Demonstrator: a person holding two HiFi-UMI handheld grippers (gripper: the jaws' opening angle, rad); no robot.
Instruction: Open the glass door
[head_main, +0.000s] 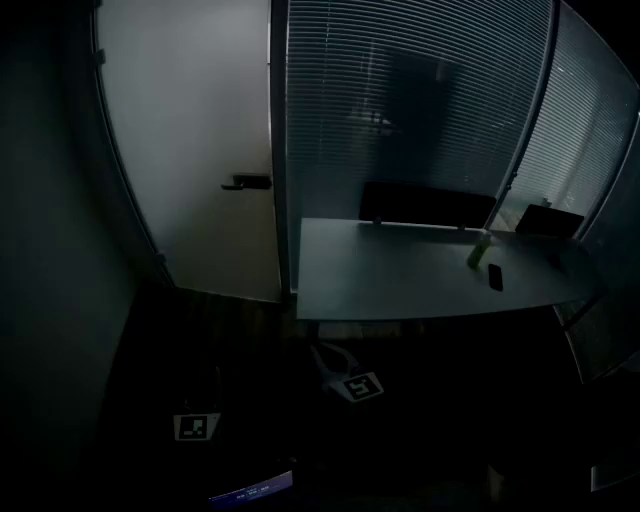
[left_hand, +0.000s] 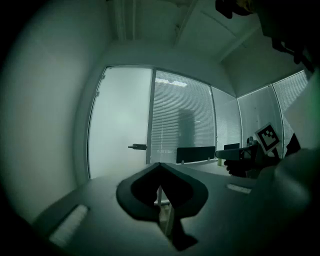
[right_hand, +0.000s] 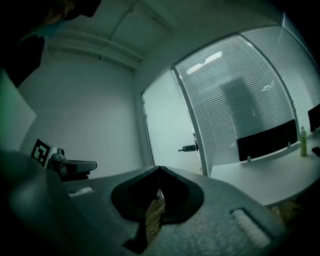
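Note:
The frosted glass door (head_main: 190, 130) stands shut at the back left, with a dark lever handle (head_main: 247, 182) on its right edge. The door (left_hand: 120, 120) and its handle (left_hand: 137, 147) also show in the left gripper view, and again as door (right_hand: 167, 125) and handle (right_hand: 188, 148) in the right gripper view. My left gripper (left_hand: 160, 172) is shut on nothing and points at the door from well back. My right gripper (right_hand: 160, 176) is also shut and empty, far from the handle. In the dark head view only their marker cubes show, the left cube (head_main: 197, 427) and the right cube (head_main: 362, 386).
A glass wall with blinds (head_main: 400, 100) runs right of the door. In front of it stands a pale table (head_main: 400, 285) with a green bottle (head_main: 478, 252) and a dark phone (head_main: 495, 277). Dark chair backs (head_main: 425, 205) rise behind it. A plain wall closes the left side.

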